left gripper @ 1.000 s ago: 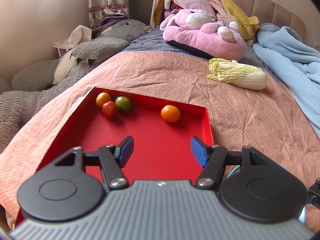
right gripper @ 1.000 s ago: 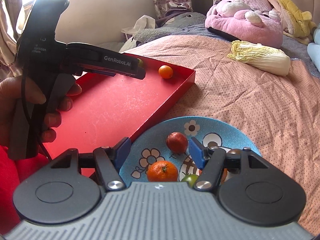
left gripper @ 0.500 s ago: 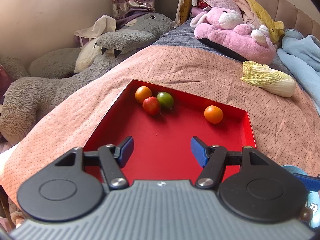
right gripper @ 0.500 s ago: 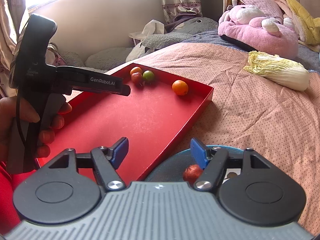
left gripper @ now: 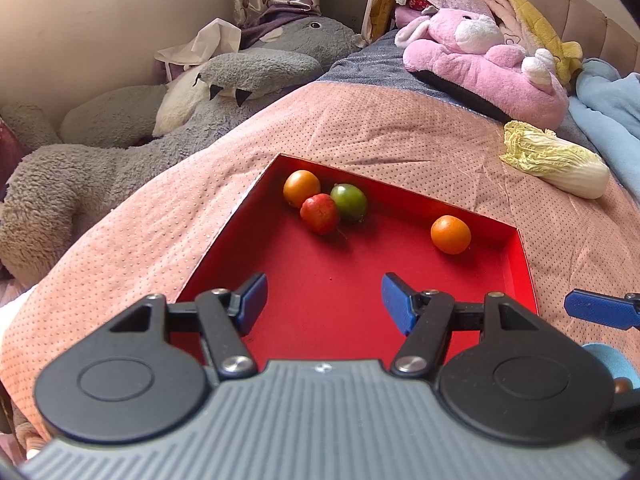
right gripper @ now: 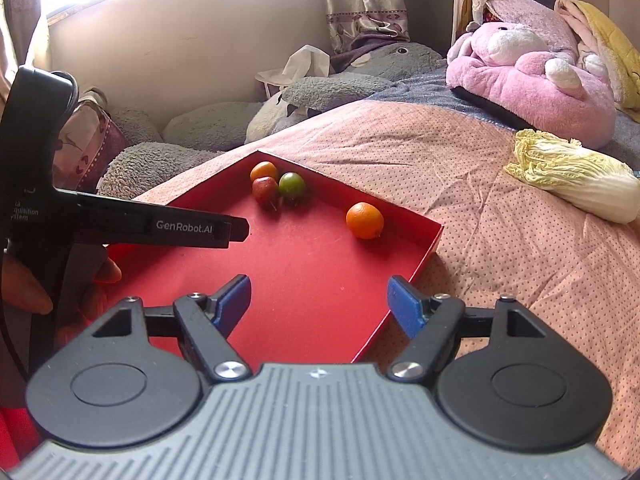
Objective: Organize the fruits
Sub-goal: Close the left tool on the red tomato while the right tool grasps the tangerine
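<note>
We look across a bed under a pink dotted cover, with a beige wall and a curtain behind it. A big grey plush lies along the bed's left edge, and a pink plush sits at the far end beside a blue blanket. A napa cabbage rests on the cover to the right, well apart from the red tray.

The tray lies flat on the cover. In its far corner three fruits touch one another: an orange one, a red one in front and a green one to the right. A second orange fruit sits alone near the far right wall.

Our left tongs hover over the tray's near part, jaws wide apart, nothing between them. Our right tongs hang over the tray's near right corner; their jaws have just been opening and hold nothing. A hand grips the left tool's handle. The rim of a blue plate shows at the left view's lower right.
</note>
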